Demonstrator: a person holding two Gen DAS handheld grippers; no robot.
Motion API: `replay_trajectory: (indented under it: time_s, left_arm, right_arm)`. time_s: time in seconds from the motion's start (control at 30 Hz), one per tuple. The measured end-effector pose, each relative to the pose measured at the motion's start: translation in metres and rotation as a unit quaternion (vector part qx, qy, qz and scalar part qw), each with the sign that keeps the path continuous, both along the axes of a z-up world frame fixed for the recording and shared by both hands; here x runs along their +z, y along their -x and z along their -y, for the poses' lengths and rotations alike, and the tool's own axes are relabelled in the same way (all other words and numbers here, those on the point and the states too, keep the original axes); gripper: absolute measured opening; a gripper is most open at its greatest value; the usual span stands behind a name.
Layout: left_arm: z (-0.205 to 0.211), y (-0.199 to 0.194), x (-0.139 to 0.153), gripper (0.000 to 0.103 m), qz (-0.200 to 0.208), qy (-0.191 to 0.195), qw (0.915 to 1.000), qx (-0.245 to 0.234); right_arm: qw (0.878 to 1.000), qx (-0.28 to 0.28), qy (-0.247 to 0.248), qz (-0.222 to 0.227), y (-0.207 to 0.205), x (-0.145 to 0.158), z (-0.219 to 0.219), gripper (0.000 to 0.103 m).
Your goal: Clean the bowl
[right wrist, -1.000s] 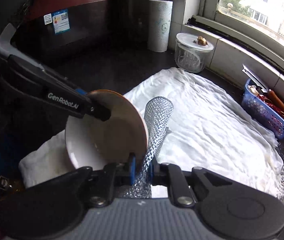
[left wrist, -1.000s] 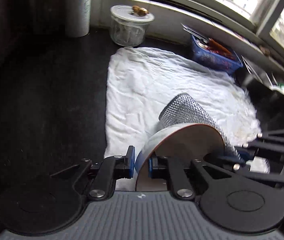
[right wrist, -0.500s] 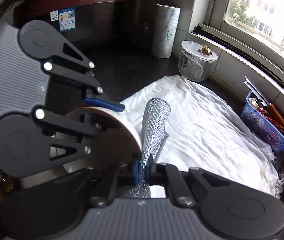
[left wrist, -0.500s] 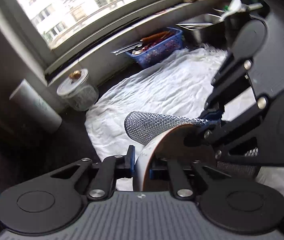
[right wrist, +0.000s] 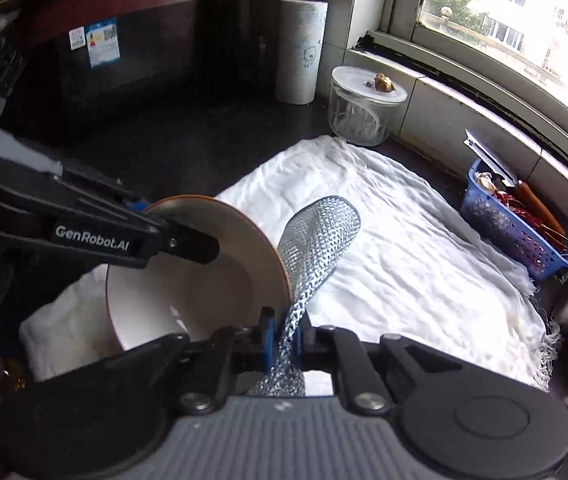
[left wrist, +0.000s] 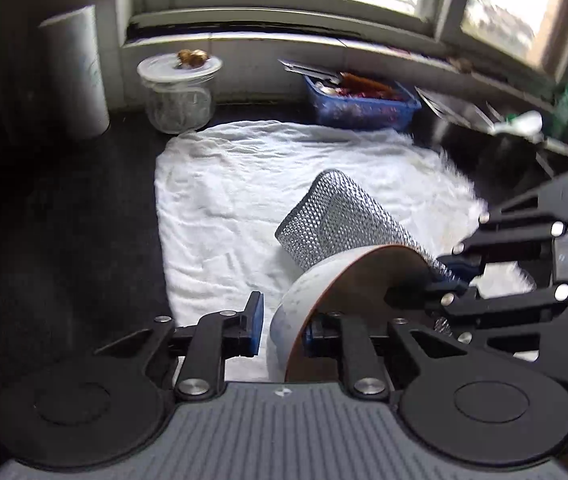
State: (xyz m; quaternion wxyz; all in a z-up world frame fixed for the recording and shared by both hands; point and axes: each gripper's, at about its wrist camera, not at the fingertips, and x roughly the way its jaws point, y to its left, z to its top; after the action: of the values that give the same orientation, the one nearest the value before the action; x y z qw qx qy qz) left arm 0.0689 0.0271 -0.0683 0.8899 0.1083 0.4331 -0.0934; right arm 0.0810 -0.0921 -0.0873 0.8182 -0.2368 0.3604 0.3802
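Observation:
My left gripper [left wrist: 281, 330] is shut on the rim of a bowl [left wrist: 364, 292], brown outside and white inside [right wrist: 187, 292], held tilted above a white cloth [left wrist: 263, 184]. My right gripper [right wrist: 286, 334] is shut on a silver mesh scrubbing cloth [right wrist: 316, 236], which sticks up past the bowl's rim and lies against its outer side. In the left wrist view the mesh cloth [left wrist: 340, 216] shows behind the bowl, with the right gripper [left wrist: 448, 280] at the right. In the right wrist view the left gripper [right wrist: 179, 236] comes in from the left.
A lidded glass jar [right wrist: 364, 108] and a paper roll [right wrist: 300, 52] stand at the back of the dark counter [right wrist: 187, 148]. A blue basket [right wrist: 516, 224] of utensils sits by the window sill. The white cloth [right wrist: 404, 264] covers the counter's middle.
The left gripper has swung the bowl round; its view has turned back level. The mesh cloth stays against the bowl's outer side. Both grips are unchanged.

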Motion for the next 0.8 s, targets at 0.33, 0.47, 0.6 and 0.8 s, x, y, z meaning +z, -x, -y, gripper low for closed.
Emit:
replay_trajectory:
  time_s: [0.33, 0.47, 0.6, 0.8]
  left_arm:
    - [-0.004, 0.013, 0.005, 0.012, 0.012, 0.011, 0.9992, 0.037]
    - [-0.073, 0.015, -0.019, 0.014, -0.033, 0.314, 0.9218, 0.225]
    - [-0.055, 0.013, -0.018, 0.013, -0.016, 0.257, 0.9503, 0.175]
    - [0.028, 0.006, 0.010, 0.015, 0.002, -0.092, 0.9938, -0.062]
  right_arm:
    - [0.999, 0.015, 0.027, 0.040, 0.022, 0.001, -0.017, 0.011]
    - [1.000, -0.020, -0.002, 0.007, 0.012, -0.001, -0.007, 0.011]
    - [0.999, -0.038, -0.010, -0.004, 0.004, 0.002, -0.001, 0.011]
    - [0.998, 0.014, 0.034, 0.050, 0.025, 0.004, -0.014, 0.011]
